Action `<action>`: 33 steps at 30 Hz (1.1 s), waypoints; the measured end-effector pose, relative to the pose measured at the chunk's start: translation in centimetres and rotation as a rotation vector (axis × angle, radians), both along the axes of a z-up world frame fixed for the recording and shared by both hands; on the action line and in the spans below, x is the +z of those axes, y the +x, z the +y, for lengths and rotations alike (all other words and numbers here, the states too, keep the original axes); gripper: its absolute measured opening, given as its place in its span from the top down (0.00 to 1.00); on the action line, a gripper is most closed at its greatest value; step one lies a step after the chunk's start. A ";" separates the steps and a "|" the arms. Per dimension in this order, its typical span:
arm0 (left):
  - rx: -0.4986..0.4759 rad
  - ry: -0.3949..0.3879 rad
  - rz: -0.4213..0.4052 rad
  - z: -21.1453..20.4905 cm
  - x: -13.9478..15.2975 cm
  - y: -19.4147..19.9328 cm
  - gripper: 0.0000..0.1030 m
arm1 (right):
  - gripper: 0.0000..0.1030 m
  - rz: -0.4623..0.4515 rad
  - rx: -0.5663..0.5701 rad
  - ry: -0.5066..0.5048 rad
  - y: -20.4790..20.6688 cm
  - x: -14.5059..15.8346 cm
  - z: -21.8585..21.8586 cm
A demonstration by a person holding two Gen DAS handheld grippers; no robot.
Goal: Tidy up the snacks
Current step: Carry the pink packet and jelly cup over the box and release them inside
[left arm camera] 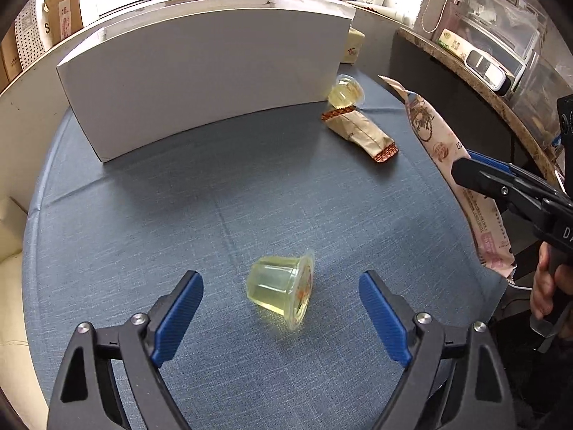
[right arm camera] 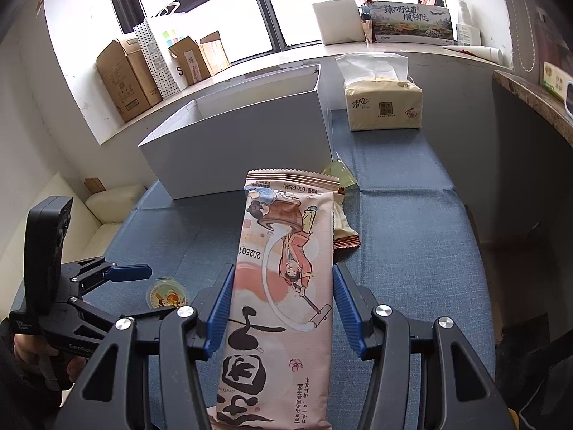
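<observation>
Over the blue tablecloth [left arm camera: 143,215], the left gripper [left arm camera: 281,308] is hovering wide open around a tipped jelly cup [left arm camera: 283,288], while the right gripper [right arm camera: 283,308] is clamping a pink snack bag [right arm camera: 283,279].

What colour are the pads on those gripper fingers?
Blue, with ribbed texture, on black arms. The left wrist view shows the pads of the left gripper best.

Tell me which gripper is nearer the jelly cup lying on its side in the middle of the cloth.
Left. The left gripper is open with the jelly cup between its fingers, untouched. The right gripper is off to the side, shut on the pink snack packet.
</observation>
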State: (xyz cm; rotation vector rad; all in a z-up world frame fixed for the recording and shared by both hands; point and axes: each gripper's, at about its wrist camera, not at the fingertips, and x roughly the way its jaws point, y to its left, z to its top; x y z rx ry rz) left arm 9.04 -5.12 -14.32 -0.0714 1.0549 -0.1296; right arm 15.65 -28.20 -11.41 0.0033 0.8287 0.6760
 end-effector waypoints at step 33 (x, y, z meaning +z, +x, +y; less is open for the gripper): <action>0.203 -0.016 -0.295 9.3 17.5 7.6 0.67 | 0.43 -0.130 0.100 0.085 8.0 10.2 8.3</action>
